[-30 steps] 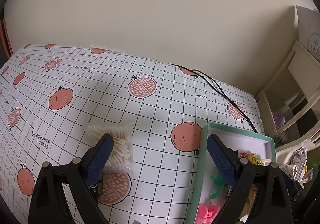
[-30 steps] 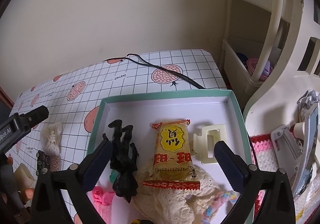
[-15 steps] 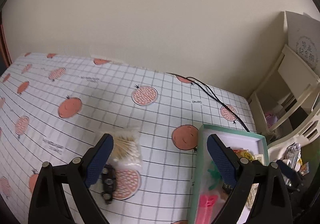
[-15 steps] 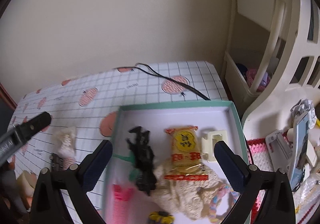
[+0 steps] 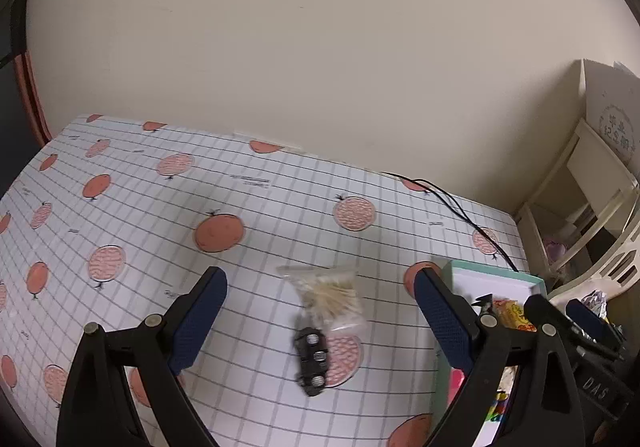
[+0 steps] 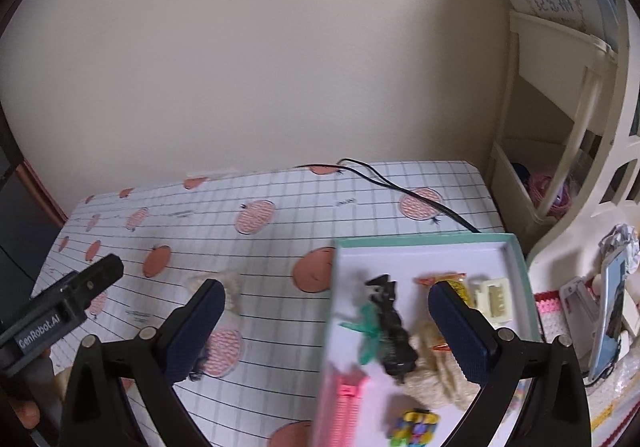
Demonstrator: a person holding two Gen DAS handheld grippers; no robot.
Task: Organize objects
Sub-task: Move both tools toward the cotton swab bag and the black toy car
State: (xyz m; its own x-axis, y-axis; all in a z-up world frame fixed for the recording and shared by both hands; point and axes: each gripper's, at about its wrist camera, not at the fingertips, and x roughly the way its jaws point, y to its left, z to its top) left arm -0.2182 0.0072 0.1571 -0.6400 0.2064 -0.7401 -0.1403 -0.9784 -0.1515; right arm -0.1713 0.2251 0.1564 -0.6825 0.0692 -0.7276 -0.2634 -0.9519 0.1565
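A clear bag of cotton swabs [image 5: 332, 293] lies on the fruit-print tablecloth [image 5: 160, 231], with a small black studded piece [image 5: 313, 355] touching its near end. My left gripper [image 5: 320, 313] hangs open above them, holding nothing. To the right stands a teal-rimmed white box [image 6: 420, 241]. It holds a black hair clip [image 6: 394, 325], a green piece [image 6: 368, 329], a pink comb-like clip [image 6: 344, 399], a yellow snack packet [image 6: 454, 281], a cream claw clip [image 6: 496, 299] and lace cloth [image 6: 438, 367]. My right gripper [image 6: 328, 329] is open and empty over the box's left edge.
A black cable [image 6: 404, 191] runs across the table's far right corner. A cream shelf unit [image 6: 560, 151] stands right of the table, with a phone [image 6: 612, 311] and clutter beside the box. The left gripper's body [image 6: 68, 303] shows at the right wrist view's left edge.
Both grippers have drawn back and up from the table. The swab bag and black piece now sit centred between the left fingers; the box has slid rightward in the right wrist view.
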